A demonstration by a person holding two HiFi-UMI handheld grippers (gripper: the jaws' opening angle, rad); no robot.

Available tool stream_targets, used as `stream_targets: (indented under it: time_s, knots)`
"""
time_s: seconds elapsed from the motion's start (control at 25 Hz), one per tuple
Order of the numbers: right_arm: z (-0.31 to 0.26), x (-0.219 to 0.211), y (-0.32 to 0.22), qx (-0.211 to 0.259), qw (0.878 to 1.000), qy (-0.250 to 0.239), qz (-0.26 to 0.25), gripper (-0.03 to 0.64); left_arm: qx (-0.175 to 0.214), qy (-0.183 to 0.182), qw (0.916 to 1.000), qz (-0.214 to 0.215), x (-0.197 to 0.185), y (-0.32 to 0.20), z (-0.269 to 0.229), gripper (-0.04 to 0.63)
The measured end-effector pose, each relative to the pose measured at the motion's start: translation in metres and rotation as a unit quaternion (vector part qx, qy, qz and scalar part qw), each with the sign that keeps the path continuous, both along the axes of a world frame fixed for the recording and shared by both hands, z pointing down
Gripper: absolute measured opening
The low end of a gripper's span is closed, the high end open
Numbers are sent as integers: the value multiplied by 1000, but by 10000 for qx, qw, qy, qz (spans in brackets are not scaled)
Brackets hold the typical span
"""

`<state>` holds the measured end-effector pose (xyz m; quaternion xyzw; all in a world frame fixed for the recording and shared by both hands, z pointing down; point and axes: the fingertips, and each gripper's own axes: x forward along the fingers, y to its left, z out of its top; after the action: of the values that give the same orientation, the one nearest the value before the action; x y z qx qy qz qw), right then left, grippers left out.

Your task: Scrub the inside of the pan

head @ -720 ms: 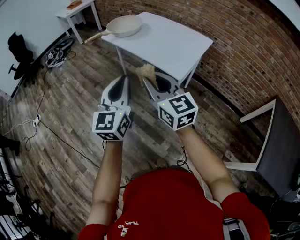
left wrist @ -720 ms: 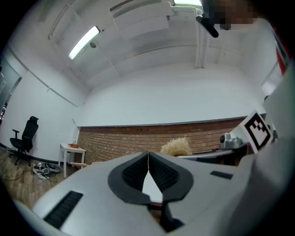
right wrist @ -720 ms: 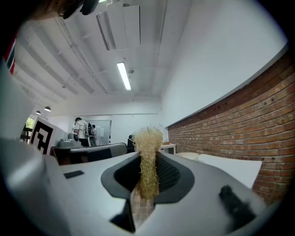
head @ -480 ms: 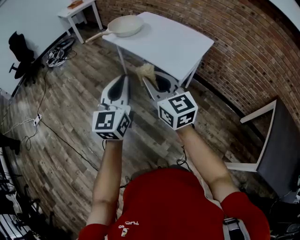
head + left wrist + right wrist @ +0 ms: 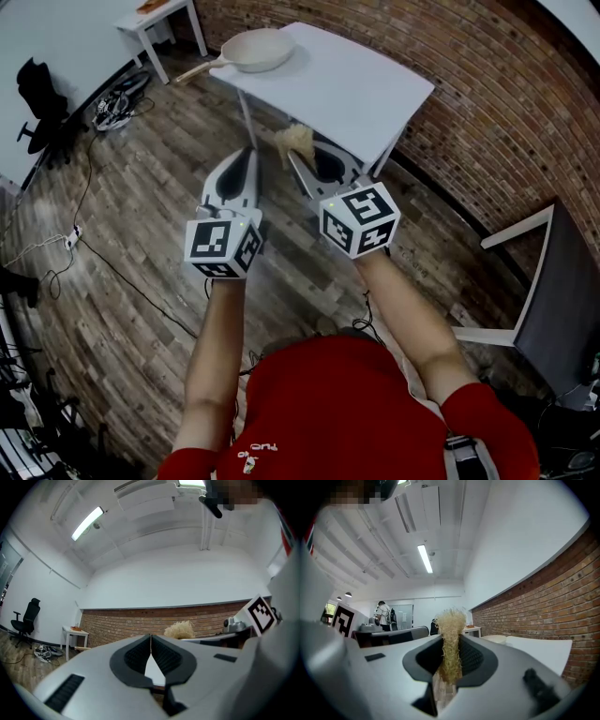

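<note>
A cream pan (image 5: 253,50) with a wooden handle sits at the far left end of the white table (image 5: 347,89). My right gripper (image 5: 298,159) is shut on a tan fibrous scrubber (image 5: 294,142), held in the air in front of the table, well short of the pan. The scrubber (image 5: 451,644) stands pinched upright between the jaws in the right gripper view, with the pan (image 5: 494,639) small beyond it. My left gripper (image 5: 246,161) hangs beside it, shut and empty. In the left gripper view the jaws (image 5: 150,641) meet, and the scrubber (image 5: 179,630) shows behind them.
A brick wall (image 5: 487,84) runs behind the table. A second small white table (image 5: 155,17) stands at the far left, with cables and a black office chair (image 5: 37,103) on the wooden floor. A white-framed chair (image 5: 548,281) stands to my right. A person (image 5: 384,616) stands far off.
Both grippers have shifted very slightly forward toward the table. The scrubber stays clamped in the right gripper, and the pan has not moved.
</note>
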<state>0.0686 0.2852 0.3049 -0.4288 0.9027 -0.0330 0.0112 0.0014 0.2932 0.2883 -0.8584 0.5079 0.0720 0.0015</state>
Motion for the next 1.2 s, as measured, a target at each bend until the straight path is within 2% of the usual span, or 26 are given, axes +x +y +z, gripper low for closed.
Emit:
stream_targets:
  time_s: [0.32,0.8,1.2]
  knots:
    - [0,-25,-15,4,10000,-19,97,86,68,-26,10000,51,-32,-21,-3,18]
    - [5,-32,-50,-25,9998,18,221,86,33,-27,9999,139,-42,-58,4,18]
    - [14,-31,-141,-11,9999,-17,144,86,72,-156,9999,10,-46,-142,11,18]
